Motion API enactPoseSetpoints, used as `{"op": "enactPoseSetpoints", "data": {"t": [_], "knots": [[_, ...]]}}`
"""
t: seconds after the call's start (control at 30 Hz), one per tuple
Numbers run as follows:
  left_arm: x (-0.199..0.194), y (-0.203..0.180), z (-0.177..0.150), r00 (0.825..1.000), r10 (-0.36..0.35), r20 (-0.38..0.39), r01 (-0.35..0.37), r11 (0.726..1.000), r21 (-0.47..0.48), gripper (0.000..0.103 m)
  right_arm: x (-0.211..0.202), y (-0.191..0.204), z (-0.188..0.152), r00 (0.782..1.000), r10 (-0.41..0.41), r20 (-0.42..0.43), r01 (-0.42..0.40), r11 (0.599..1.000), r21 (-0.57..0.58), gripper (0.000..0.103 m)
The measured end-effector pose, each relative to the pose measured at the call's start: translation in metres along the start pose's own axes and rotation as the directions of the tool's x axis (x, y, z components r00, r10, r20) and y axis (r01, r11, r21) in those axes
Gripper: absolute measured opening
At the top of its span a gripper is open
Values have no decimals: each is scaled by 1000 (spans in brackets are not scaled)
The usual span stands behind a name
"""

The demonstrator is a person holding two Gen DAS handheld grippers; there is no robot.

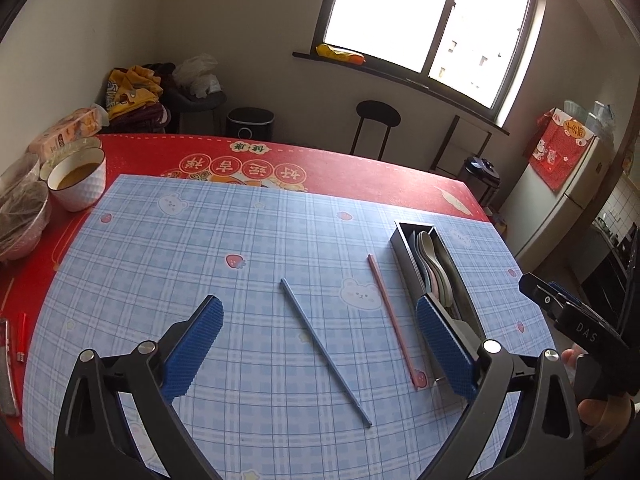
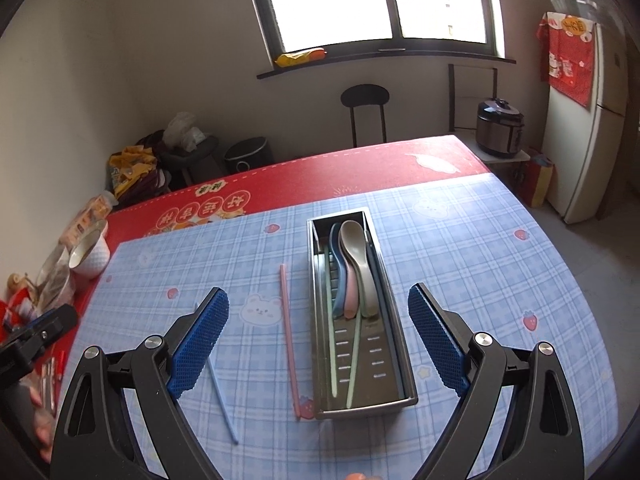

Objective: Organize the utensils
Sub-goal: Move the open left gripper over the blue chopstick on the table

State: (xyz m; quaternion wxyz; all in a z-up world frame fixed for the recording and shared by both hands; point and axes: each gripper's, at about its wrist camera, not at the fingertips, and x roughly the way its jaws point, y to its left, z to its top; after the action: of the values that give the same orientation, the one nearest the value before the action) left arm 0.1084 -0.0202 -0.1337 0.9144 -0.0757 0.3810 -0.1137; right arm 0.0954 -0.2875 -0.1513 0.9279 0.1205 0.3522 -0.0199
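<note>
A blue chopstick (image 1: 325,351) and a pink chopstick (image 1: 393,317) lie loose on the blue checked mat (image 1: 224,264). A metal utensil tray (image 1: 404,240) to their right holds several spoons and two green chopsticks (image 2: 352,360). My left gripper (image 1: 318,322) is open and empty, above the blue chopstick. My right gripper (image 2: 318,314) is open and empty, above the tray's (image 2: 400,360) near half. In the right wrist view the pink chopstick (image 2: 289,336) lies just left of the tray and the blue chopstick (image 2: 222,400) lies further left, partly hidden by my left finger.
White bowls (image 1: 78,180) and a foil-covered dish (image 1: 20,216) stand at the table's left edge on the red cloth (image 1: 360,168). Pens (image 1: 20,338) lie at the near left. A stool (image 1: 376,120), a rice cooker (image 2: 500,124) and a fridge (image 2: 588,120) stand beyond.
</note>
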Motion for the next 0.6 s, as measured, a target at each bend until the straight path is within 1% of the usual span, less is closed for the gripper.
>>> {"op": "enactPoseSetpoints", "data": {"t": [0.07, 0.13, 0.17, 0.2, 0.23, 0.27, 0.33, 0.37, 0.4, 0.43, 0.5, 0.57, 0.6], "knots": [[18, 2, -5, 998, -19, -55, 18, 1000, -21, 84, 0, -4, -4, 1000, -17, 6, 17, 1000, 7, 88], [41, 5, -13, 992, -34, -121, 27, 997, -66, 68, 3, -8, -7, 1000, -23, -3, 23, 1000, 15, 88], [55, 5, -18, 986, -50, -161, 37, 996, -84, 66, 4, -12, -9, 1000, -26, -6, 27, 999, 24, 88], [71, 5, -23, 976, -63, -207, 44, 995, -94, 59, 5, -16, -11, 999, -30, -11, 30, 999, 34, 88], [85, 4, -29, 967, -67, -248, 43, 994, -100, 51, 7, -19, -13, 999, -34, -17, 35, 999, 41, 88], [98, 3, -33, 957, -67, -282, 39, 994, -105, 48, 9, -24, -15, 999, -39, -24, 40, 998, 48, 88], [121, 2, -40, 943, -55, -329, 17, 993, -115, 38, 12, -33, -19, 998, -51, -38, 54, 997, 62, 88], [130, 2, -43, 937, -46, -345, 3, 992, -124, 35, 13, -38, -21, 997, -63, -41, 65, 996, 66, 88], [138, 3, -45, 933, -31, -359, -19, 991, -133, 27, 14, -42, -22, 996, -75, -44, 78, 995, 66, 88], [145, 4, -47, 928, -29, -372, -31, 988, -152, 24, 14, -46, -24, 996, -82, -45, 85, 994, 68, 88], [156, 4, -47, 922, -60, -382, -14, 982, -187, 24, 13, -54, -25, 995, -87, -44, 91, 992, 84, 88], [163, -2, -45, 924, -44, -379, -22, 986, -167, 24, 13, -62, -25, 994, -97, -44, 101, 990, 96, 88], [167, -5, -44, 925, -23, -379, -39, 987, -157, 24, 13, -66, -25, 993, -106, -44, 110, 989, 99, 88]]}}
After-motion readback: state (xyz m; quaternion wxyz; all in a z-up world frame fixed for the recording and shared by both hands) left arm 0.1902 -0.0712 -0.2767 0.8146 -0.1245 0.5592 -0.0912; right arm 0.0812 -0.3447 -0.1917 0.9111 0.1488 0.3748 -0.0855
